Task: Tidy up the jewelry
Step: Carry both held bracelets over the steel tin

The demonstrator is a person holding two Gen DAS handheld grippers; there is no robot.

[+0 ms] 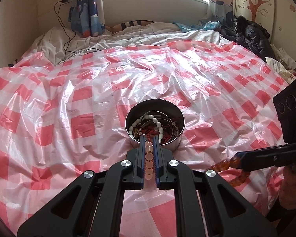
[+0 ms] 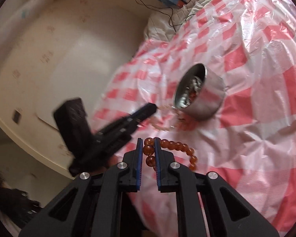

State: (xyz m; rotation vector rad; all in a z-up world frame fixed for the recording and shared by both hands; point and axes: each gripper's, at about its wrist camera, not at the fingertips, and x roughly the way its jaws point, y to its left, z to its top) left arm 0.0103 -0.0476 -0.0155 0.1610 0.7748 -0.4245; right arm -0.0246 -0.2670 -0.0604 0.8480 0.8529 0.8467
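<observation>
Holding two strands at once is what makes this step delicate; the left gripper (image 1: 149,138) has its jaws drawn narrow on a pale pink bead strand (image 1: 149,158), which runs back between the blue pads right at the near rim of the steel tin (image 1: 177,144); the right gripper (image 2: 148,140) is clamped on an amber bead bracelet (image 2: 168,145), whose loop curves off to the right and hangs over the checked plastic sheet (image 2: 256,118). No earlier view is given, so only the grips themselves can be read.

The tin stands on the sheet spread over the bed, already heaped with white oval beads (image 1: 148,118), thin wire bangles and red cord; in the right wrist view the pink strand seems to trail from the rim across the sheet, though blur makes that uncertain.

My judgement is that the strands are being drawn out of the tangle to be sorted; to do it well, lift the pink strand slowly and straight up, watching whether red cord or a bangle rises with it; keep the tin from tipping, since the sheet beneath is slippery and crumpled; carry the amber bracelet well apart from the tin before letting go, so the loop lands flat and alone; keep both grips firm, because round beads roll readily between flat pads.
</observation>
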